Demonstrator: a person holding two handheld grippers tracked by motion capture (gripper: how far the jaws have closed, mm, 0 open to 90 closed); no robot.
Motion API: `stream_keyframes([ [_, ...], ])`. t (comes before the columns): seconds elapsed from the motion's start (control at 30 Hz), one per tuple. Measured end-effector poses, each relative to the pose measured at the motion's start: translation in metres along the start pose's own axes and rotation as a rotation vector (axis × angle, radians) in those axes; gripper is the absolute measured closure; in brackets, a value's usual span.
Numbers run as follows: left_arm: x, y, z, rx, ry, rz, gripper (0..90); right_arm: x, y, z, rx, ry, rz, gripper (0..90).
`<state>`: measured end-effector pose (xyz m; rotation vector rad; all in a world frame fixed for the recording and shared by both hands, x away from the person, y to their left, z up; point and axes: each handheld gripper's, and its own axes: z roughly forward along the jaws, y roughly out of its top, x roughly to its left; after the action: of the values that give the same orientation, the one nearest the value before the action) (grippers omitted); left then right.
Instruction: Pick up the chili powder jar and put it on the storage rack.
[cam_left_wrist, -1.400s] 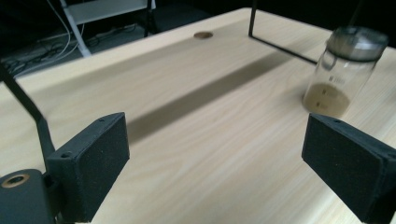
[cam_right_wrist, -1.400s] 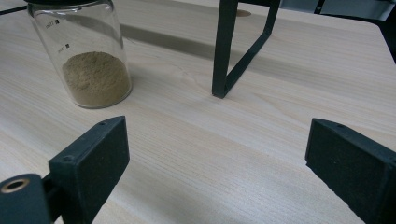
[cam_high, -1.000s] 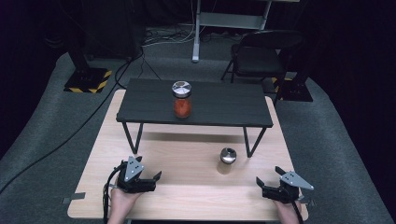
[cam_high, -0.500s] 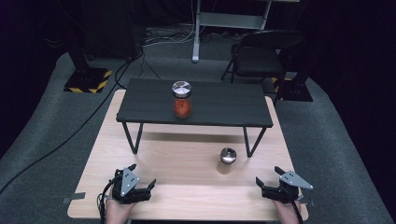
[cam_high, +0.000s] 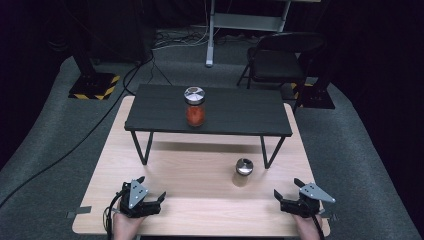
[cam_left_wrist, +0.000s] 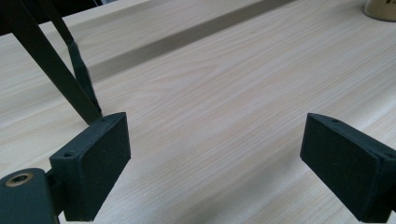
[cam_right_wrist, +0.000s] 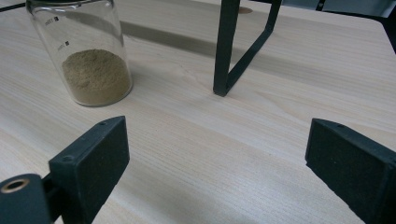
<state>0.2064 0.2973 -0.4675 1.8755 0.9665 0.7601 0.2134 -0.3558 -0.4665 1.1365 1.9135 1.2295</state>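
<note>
Both jaws spread wide, empty: left gripper (cam_high: 150, 200), right gripper (cam_high: 286, 198). Glass jar (cam_right_wrist: 84, 51) nearby, likely light, slick, breakable. Best gripped mid-body.

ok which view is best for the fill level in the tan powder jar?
Right gripper view: the tan powder jar sits close, its powder line clear through the glass. The high view shows mostly its metal lid from above. The left gripper view catches just its base at the top corner.
</note>
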Motion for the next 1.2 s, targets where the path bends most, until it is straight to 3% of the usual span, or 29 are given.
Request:
stream_keyframes([
  [0.43,0.0016,0.0013,0.0009,0.008,0.001,-0.021,8.3,0.0003,0.0003,0.0001,0.002,0.001,-0.003,5.5],
  [1.2,0.0005,0.0011,0.0008,0.007,0.002,-0.012,8.1,0.0,0.0008,0.0004,0.005,0.003,-0.004,5.6],
])
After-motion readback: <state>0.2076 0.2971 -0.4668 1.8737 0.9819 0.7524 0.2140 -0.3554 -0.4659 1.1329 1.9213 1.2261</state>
